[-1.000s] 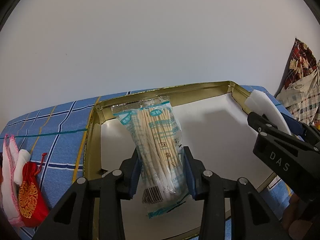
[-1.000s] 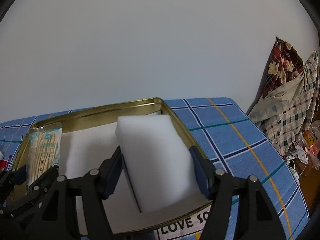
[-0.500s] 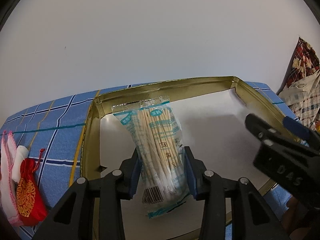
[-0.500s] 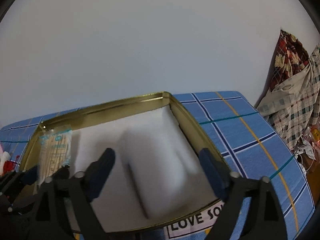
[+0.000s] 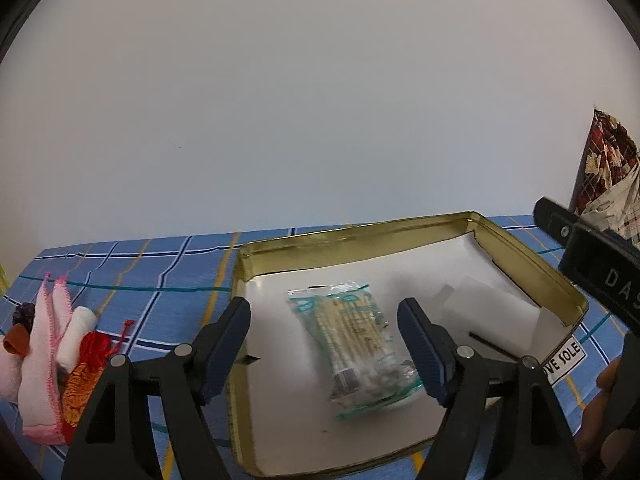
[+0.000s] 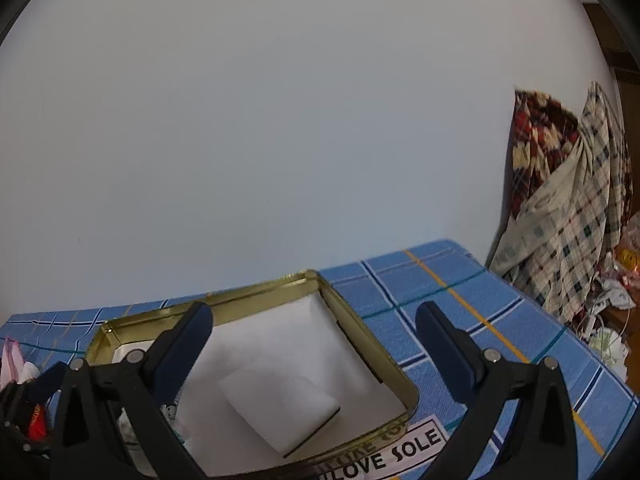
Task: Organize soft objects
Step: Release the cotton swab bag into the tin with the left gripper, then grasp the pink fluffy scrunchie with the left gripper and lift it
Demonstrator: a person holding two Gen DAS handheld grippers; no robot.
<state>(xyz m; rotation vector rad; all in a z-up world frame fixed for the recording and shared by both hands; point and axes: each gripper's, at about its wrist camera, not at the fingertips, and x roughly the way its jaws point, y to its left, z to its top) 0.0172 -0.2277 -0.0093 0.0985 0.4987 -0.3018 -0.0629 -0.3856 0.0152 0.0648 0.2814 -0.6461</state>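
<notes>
At the far left of the tabletop [image 5: 168, 264] a small heap of soft things, a pink cloth [image 5: 44, 344], a white roll [image 5: 76, 336] and a red pouch [image 5: 86, 372], lies left of and nearest the left gripper [image 5: 324, 344]. That gripper's jaws are opening, with the packet of cotton swabs [image 5: 356, 344] lying loose between them on the tin's [image 5: 360, 232] floor, long axis running away from the camera. To the right, the right gripper [image 6: 312, 344] is also opening wide above the white sponge [image 6: 280, 408], which rests in the tin untouched.
</notes>
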